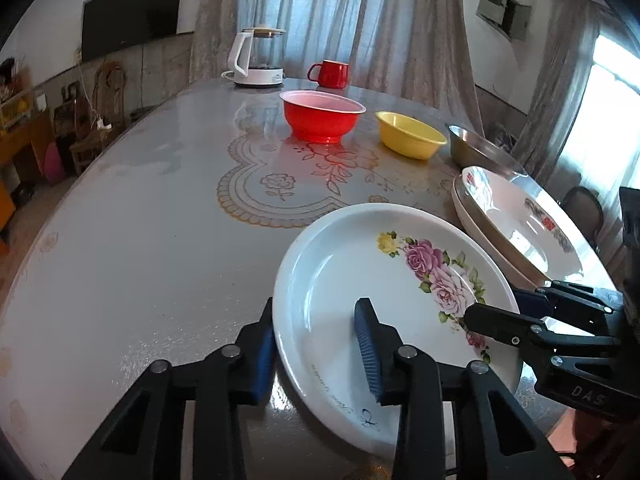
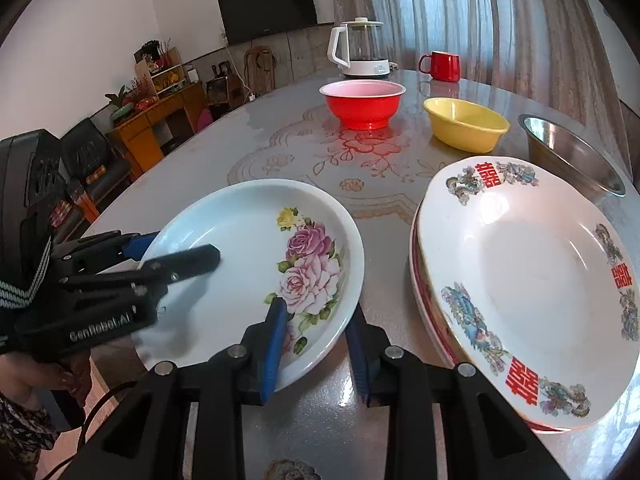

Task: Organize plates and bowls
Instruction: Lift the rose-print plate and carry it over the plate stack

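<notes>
Both grippers held the rose plate (image 2: 248,264) by opposite rims. The left gripper (image 1: 316,344) pinched the near-left rim between its fingers (image 1: 370,354); the right gripper (image 2: 316,344) pinched the near-right rim. Just right of the right fingers (image 2: 274,350), two stacked plates (image 2: 524,288) sat on the tabletop (image 2: 384,404), bowls (image 2: 364,106) beyond.

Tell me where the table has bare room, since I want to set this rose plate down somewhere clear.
Most open: the wide bare table left of the rose plate, up toward the kettle. A smaller patch lies between that plate and the red bowl. The right is crowded: stacked plates, yellow bowl, steel bowl.
</notes>
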The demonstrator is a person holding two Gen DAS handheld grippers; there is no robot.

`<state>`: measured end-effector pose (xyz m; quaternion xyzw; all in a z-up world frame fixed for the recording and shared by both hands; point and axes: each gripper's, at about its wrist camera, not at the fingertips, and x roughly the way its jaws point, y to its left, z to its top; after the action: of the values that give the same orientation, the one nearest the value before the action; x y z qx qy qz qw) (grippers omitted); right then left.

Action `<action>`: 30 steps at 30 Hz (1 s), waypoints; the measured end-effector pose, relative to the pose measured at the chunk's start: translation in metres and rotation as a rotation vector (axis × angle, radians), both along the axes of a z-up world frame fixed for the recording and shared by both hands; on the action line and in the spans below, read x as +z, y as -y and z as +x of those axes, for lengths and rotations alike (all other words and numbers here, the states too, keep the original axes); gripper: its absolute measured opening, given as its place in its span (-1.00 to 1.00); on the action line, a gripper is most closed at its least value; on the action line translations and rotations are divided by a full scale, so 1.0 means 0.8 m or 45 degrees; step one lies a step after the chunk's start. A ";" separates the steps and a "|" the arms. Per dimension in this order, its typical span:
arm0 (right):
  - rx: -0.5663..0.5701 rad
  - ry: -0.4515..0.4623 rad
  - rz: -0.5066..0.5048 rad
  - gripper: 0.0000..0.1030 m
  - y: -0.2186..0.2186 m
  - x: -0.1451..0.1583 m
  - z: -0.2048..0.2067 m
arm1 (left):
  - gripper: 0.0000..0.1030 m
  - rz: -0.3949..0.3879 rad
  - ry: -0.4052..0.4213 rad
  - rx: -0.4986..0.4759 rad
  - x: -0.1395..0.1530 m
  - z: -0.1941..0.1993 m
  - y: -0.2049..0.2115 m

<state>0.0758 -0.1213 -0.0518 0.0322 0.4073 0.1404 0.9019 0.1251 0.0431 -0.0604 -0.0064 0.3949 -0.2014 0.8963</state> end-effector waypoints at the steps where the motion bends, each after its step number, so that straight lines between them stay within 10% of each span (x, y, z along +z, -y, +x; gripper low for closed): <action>1: 0.001 0.004 0.001 -0.46 0.000 0.001 0.000 | -0.28 0.003 0.007 0.002 0.000 -0.003 -0.001; 30: -0.063 0.225 -0.043 -0.52 0.024 0.063 -0.028 | -0.28 -0.108 0.151 -0.002 0.064 0.001 0.029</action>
<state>0.0530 -0.1405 -0.0011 0.0144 0.3275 0.1134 0.9379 0.1261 0.0201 -0.0089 -0.0321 0.3321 -0.2188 0.9169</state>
